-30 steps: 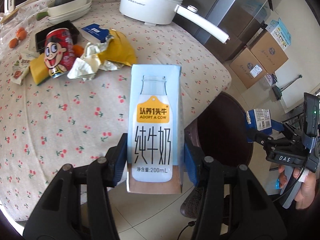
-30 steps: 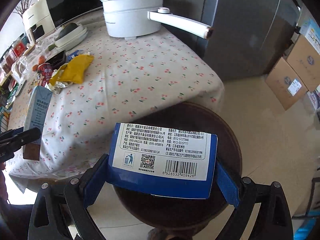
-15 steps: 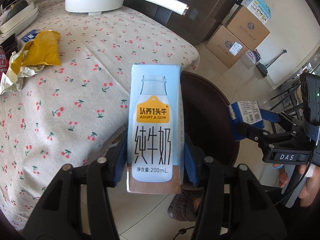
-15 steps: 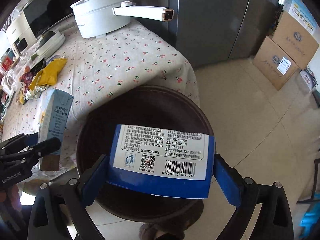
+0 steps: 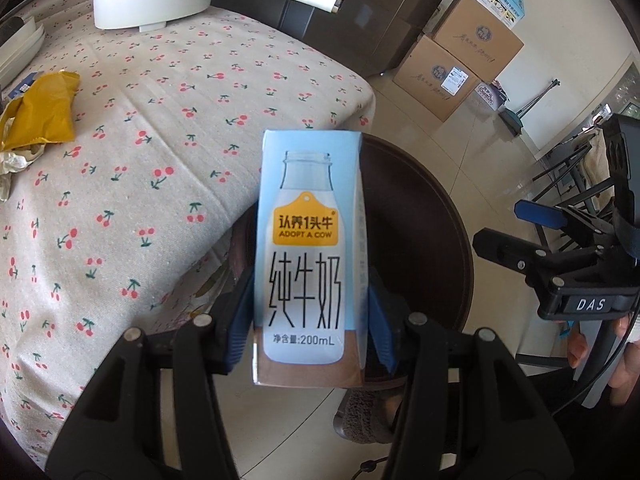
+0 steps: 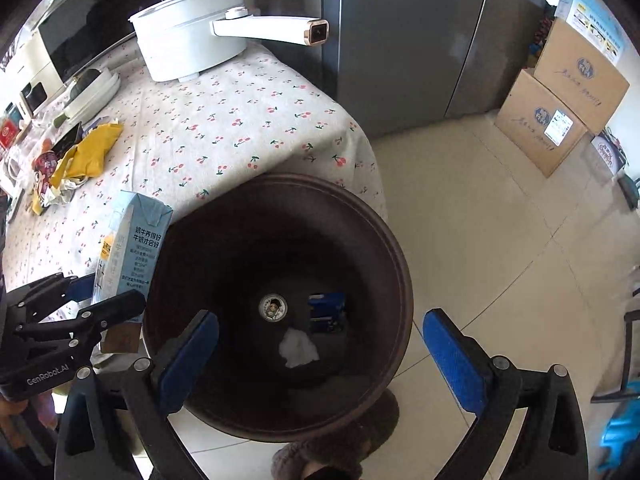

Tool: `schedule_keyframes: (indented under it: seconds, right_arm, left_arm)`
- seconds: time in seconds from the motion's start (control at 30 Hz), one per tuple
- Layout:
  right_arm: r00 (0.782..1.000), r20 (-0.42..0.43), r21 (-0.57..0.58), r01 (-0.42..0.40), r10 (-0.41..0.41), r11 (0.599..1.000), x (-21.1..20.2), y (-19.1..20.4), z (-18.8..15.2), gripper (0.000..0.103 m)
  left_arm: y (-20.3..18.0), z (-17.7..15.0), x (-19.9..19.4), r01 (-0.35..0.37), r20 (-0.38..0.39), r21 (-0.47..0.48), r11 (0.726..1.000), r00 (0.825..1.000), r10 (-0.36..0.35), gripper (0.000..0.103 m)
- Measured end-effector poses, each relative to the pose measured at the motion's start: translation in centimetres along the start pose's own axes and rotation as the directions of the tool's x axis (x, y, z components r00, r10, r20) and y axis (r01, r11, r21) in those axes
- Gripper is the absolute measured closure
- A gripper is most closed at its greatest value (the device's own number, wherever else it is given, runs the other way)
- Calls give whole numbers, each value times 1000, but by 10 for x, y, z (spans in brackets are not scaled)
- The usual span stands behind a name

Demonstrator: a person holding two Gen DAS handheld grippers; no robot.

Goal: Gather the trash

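My left gripper (image 5: 310,320) is shut on a light-blue 200 mL milk carton (image 5: 310,256), held upright at the table edge beside the dark brown round bin (image 5: 424,240). The carton also shows in the right wrist view (image 6: 128,248), next to the bin (image 6: 384,248). My right gripper (image 6: 320,348) is open and empty above the bin mouth. Inside the bin lie a blue box (image 6: 326,312), a white crumpled paper (image 6: 298,348) and a small round item (image 6: 273,307). A yellow wrapper (image 5: 44,112) and a red can (image 6: 44,168) lie on the table.
The table has a cherry-print cloth (image 5: 160,128). A white electric pot with a long handle (image 6: 192,44) stands at its far side. Cardboard boxes (image 6: 560,92) stand on the tiled floor by a grey fridge (image 6: 400,32). A slipper (image 6: 332,452) is under the bin.
My right gripper opened and let go of the blue box, which now lies in the bin. My left gripper carried the milk carton closer to the bin.
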State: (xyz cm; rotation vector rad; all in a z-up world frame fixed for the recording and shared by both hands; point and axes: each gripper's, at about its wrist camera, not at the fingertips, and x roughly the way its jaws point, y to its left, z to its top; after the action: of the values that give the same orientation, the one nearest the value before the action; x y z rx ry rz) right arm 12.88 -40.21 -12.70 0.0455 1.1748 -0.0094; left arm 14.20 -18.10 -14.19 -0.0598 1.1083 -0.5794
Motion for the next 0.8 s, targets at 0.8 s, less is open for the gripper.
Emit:
schedule_keyframes:
  seconds: [0.8]
  right_arm:
    - [994,104,-47,-34,38,998,-24,40,23,0]
  left_arm:
    - [75,-3,-75,-352,119,-162,922,920,373,5]
